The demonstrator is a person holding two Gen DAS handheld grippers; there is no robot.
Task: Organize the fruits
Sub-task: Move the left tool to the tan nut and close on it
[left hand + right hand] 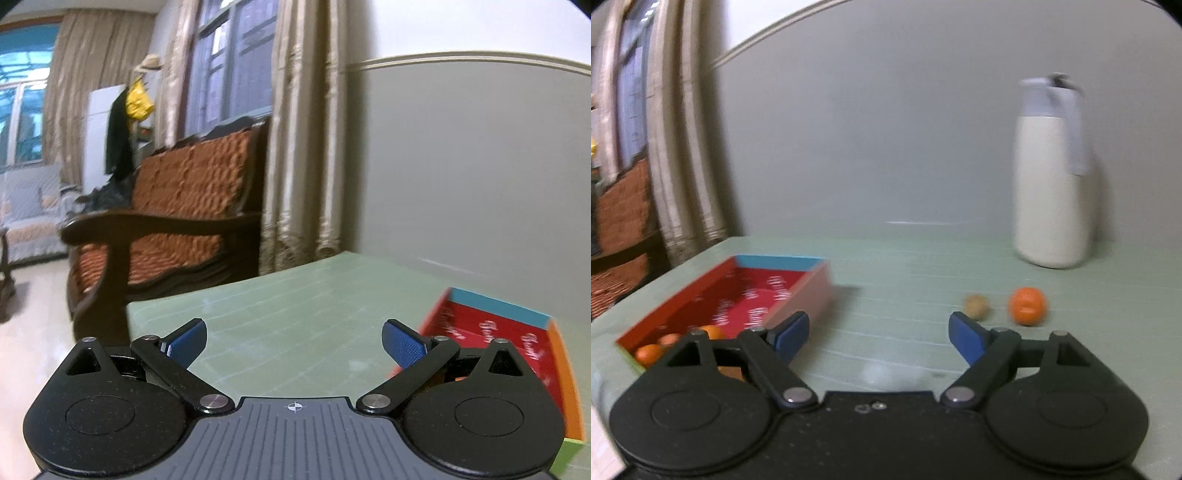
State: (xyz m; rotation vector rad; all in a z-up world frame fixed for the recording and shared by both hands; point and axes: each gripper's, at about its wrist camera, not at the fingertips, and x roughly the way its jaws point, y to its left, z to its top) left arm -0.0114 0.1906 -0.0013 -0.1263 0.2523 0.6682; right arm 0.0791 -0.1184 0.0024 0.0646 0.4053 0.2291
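Right wrist: orange [1027,305] beside walnut [977,305].

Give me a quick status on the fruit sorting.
Both grippers open, empty. Oranges in red cardboard box. One orange loose on green table. Path clear.

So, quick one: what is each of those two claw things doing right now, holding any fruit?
Left gripper: open, nothing between its fingers.
Right gripper: open, holding nothing; the orange sits on the table beyond it.
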